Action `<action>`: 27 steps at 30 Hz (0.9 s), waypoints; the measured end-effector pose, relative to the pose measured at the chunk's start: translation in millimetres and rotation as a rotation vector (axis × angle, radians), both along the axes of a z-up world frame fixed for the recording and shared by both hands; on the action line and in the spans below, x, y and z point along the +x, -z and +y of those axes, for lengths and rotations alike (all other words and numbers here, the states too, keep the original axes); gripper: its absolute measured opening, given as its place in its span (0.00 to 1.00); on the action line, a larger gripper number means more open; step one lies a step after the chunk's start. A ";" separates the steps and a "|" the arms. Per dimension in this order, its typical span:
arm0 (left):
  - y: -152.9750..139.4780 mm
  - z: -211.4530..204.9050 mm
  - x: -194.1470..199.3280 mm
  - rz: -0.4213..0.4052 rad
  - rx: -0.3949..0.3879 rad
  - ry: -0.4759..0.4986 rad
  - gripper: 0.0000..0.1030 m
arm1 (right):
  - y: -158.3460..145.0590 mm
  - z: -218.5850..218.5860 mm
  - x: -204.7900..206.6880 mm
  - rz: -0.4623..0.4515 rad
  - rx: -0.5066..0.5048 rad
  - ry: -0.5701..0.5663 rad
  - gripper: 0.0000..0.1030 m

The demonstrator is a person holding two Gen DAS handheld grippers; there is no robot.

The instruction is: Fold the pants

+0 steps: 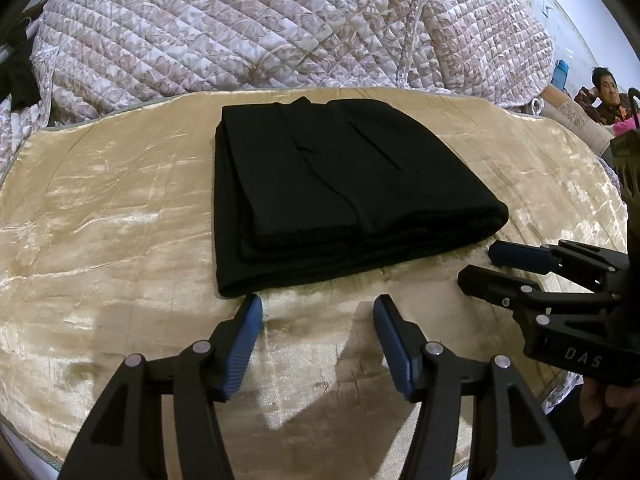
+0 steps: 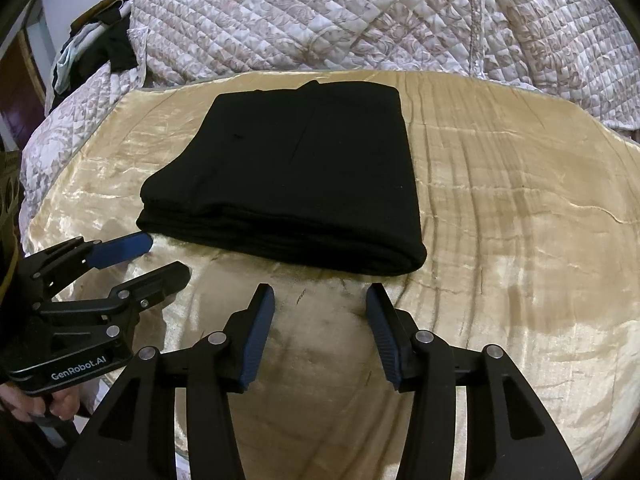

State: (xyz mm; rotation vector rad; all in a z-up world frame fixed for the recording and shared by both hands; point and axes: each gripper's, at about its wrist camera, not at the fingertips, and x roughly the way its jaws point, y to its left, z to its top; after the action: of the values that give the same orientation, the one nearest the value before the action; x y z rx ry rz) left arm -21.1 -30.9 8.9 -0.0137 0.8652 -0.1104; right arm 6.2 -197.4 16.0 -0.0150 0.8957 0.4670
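Observation:
Black pants lie folded into a thick stacked rectangle on a gold velvet cloth; they also show in the right wrist view. My left gripper is open and empty, just in front of the stack's near edge. My right gripper is open and empty, also just in front of the stack. Each gripper shows in the other's view: the right one at the stack's right corner, the left one at its left corner. Neither touches the pants.
A quilted floral bedspread is bunched up behind the gold cloth. Dark clothes hang at the far left. A person sits at the far right. The cloth's front edge is close below the grippers.

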 end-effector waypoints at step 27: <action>-0.4 -2.0 -0.4 0.001 0.001 -0.003 0.61 | 0.1 -0.1 0.3 0.000 -0.001 0.001 0.48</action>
State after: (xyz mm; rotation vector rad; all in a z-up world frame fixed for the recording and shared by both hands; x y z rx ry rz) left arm -21.6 -32.9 9.3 -0.0145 0.8663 -0.1070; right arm 6.6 -197.5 15.9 -0.0152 0.8955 0.4658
